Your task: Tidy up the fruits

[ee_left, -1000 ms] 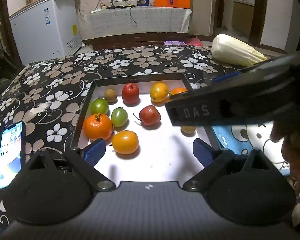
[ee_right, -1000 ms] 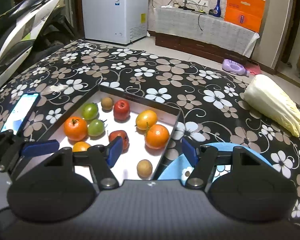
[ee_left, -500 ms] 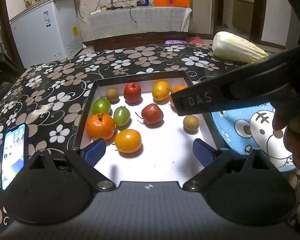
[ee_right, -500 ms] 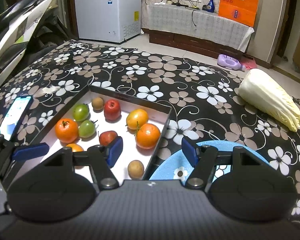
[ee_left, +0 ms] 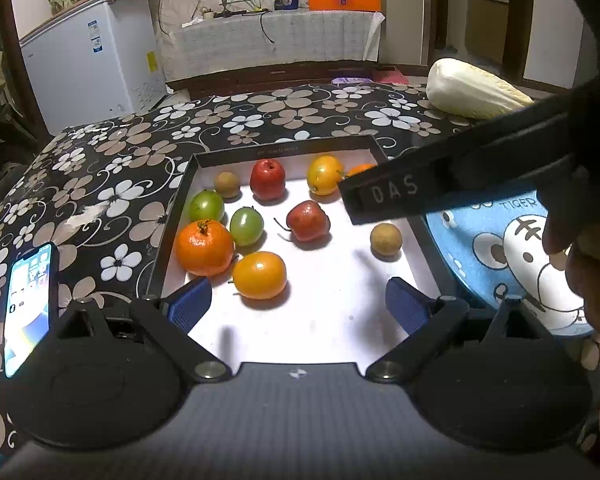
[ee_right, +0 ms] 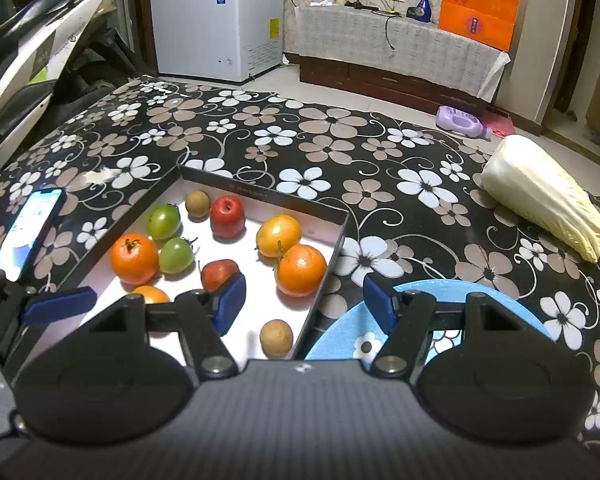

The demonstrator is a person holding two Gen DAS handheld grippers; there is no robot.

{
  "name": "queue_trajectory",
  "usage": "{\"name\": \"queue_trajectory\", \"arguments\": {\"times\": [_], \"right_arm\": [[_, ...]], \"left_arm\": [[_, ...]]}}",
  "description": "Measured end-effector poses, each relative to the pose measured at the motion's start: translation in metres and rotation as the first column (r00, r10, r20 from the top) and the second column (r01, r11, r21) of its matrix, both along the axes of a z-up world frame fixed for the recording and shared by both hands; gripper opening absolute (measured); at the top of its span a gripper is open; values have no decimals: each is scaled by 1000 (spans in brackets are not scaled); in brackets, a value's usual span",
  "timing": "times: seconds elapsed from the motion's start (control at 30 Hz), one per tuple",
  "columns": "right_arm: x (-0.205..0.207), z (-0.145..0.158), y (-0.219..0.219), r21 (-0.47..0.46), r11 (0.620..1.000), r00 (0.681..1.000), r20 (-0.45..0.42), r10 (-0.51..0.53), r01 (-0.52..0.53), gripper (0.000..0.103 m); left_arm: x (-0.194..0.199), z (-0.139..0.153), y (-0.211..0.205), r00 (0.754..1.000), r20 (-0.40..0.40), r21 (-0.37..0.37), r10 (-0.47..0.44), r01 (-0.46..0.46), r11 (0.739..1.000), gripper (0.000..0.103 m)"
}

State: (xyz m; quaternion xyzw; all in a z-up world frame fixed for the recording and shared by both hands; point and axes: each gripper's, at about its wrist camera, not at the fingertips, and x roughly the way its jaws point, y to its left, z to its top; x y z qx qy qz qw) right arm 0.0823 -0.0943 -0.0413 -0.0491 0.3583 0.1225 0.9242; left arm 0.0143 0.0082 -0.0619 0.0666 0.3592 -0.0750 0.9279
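Both grippers were over the near end of the tray (ee_left: 172, 216), empty. Left gripper (ee_left: 298, 304): jaws spread wide above the tray's white floor, nothing between them. Right gripper (ee_right: 304, 300): jaws also wide apart, straddling the tray's right wall, one fingertip (ee_right: 230, 300) over the tray, the other over the blue plate (ee_right: 452, 292).

All fruit lay in the tray on the flowered table (ee_right: 332, 136): two oranges (ee_right: 300, 270), two red apples (ee_left: 267, 179), two green tomatoes (ee_left: 246, 226), two yellow-orange tomatoes (ee_left: 260, 275) and two small brown fruits (ee_left: 385, 239). The plate touched the tray's right wall. A cabbage (ee_right: 540, 196) lay near the table's far right edge; a phone (ee_left: 28, 304) beside the tray's left wall.
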Motion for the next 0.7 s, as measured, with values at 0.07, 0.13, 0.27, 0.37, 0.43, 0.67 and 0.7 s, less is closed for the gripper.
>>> {"name": "queue_trajectory", "arguments": {"times": [0.07, 0.13, 0.27, 0.37, 0.43, 0.67, 0.7], "right_arm": [[-1, 1, -1, 17, 1000, 1000, 6, 17, -17, 67], [-3, 4, -3, 50, 997, 998, 21, 60, -61, 67], [-9, 7, -6, 95, 972, 976, 47, 213, -216, 66], [-14, 4, -1, 78, 949, 952, 59, 301, -305, 52], [-15, 0, 2, 71, 943, 945, 32, 324, -326, 46], [-3, -11, 12, 87, 934, 937, -11, 350, -348, 42], [-2, -13, 15, 66, 937, 938, -19, 345, -343, 42]], "left_arm": [[-2, 0, 2, 1000, -2, -4, -3, 3, 1000, 96], [-4, 0, 6, 1000, 1, -6, -5, 5, 1000, 96], [-8, 2, 16, 1000, 0, -23, -8, 8, 1000, 96], [-10, 4, 23, 1000, 5, -35, -11, 11, 999, 90], [-8, 2, 25, 1000, -12, -34, -7, 6, 999, 89], [-8, 4, 26, 1000, -22, -46, -9, 8, 999, 84], [-8, 4, 26, 1000, -23, -47, -8, 6, 999, 84]]}}
